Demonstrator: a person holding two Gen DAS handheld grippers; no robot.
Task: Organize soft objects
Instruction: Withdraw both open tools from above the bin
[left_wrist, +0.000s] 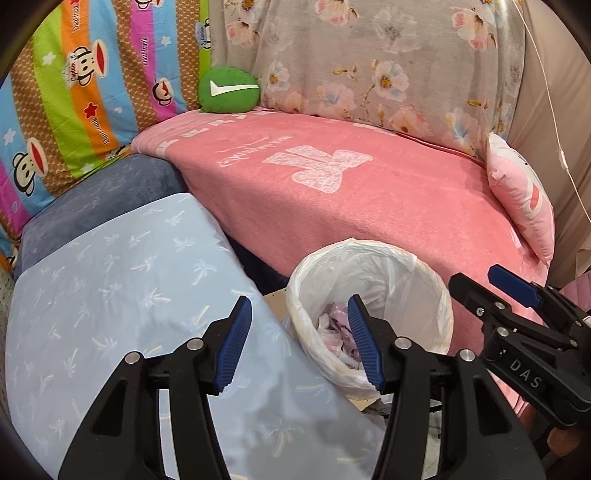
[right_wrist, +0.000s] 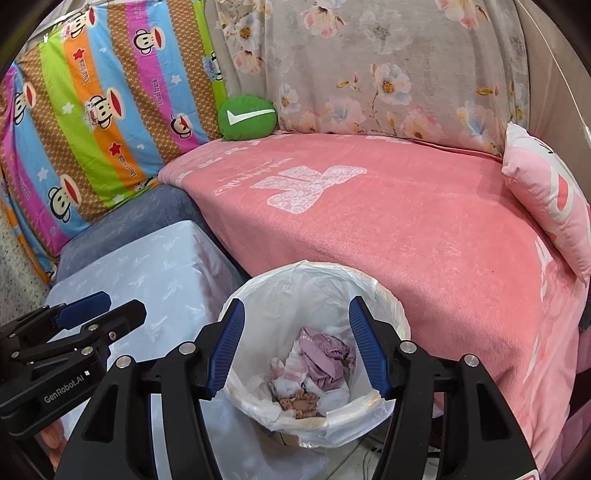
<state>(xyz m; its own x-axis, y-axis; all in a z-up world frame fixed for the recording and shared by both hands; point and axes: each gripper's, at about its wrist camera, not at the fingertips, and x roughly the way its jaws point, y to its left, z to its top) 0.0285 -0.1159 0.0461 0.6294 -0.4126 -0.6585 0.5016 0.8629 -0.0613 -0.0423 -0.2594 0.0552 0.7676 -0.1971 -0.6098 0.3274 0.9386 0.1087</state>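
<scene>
Both claws hang over the bin, empty. Left claw (left_wrist: 299, 343) jaws apart, nothing between the pads; right claw (right_wrist: 297, 345) likewise apart and empty, poised directly above the lined waste bin (right_wrist: 384, 295) that stands on the floor just in front of the sofa. Soft items in reach: green cushion with white tick (right_wrist: 246, 118) wedged at the back corner where the striped monkey-print quilt (right_wrist: 103, 110) meets the floral back cover (right_wrist: 369, 74); pink pillow (right_wrist: 546, 195) leaning at the far right end of the seat; pale blue palm-print cushion (left_wrist: 122, 295) lying on the grey footstool (left_wrist: 103, 192) at left, just beside the left claw. Pink blanket (right_wrist: 369, 229) spread flat over the seat, otherwise bare. Judgement: between grasps, with no item in hand and the next pick not yet chosen (crumpled wrappers and tissue in the bin look like rubbish, not task items). Nearest candidate is the blue cushion. Next move calls for lowering a claw onto a cushion edge or corner, pinching enough fabric not to slip, and keeping the claws clear of the bin liner
</scene>
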